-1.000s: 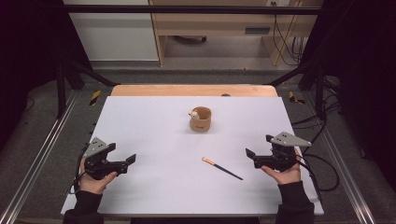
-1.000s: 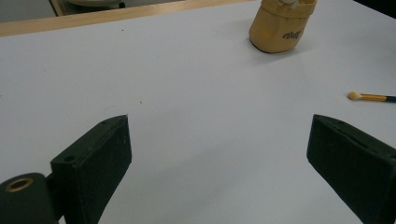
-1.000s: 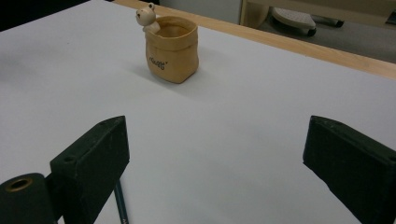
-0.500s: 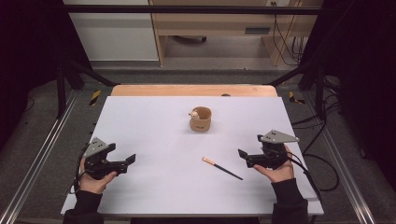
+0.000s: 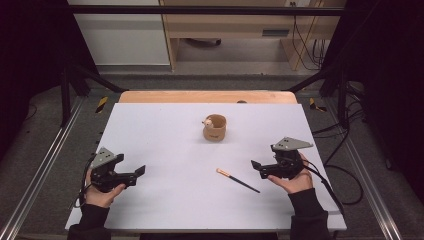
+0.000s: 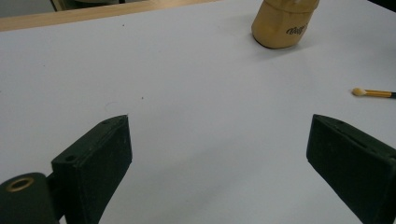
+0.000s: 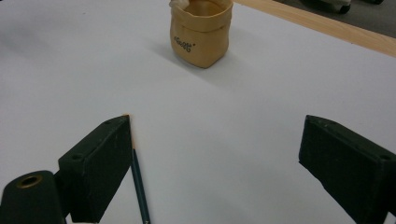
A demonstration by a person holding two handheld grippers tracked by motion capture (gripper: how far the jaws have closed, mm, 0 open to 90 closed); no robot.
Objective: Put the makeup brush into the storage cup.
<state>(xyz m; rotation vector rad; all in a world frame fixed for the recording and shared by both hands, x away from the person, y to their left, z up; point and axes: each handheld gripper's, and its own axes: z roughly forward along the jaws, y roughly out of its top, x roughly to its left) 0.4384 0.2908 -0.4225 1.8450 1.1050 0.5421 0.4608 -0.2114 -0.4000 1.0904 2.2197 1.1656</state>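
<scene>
The left gripper (image 5: 137, 171) rests near the left edge of the white table (image 5: 160, 135), jaws wide apart and empty. The brush (image 5: 237, 180) lies flat just left of the right gripper (image 5: 255, 166), whose jaws are also wide open and empty. A tan pot (image 5: 215, 128) stands farther back, centre. Beyond are a grey floor and wooden furniture.

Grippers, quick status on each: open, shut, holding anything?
Left gripper: open, holding nothing, over bare white table.
Right gripper: open, holding nothing; the small brush lies on the table by its jaw, not gripped.
</scene>
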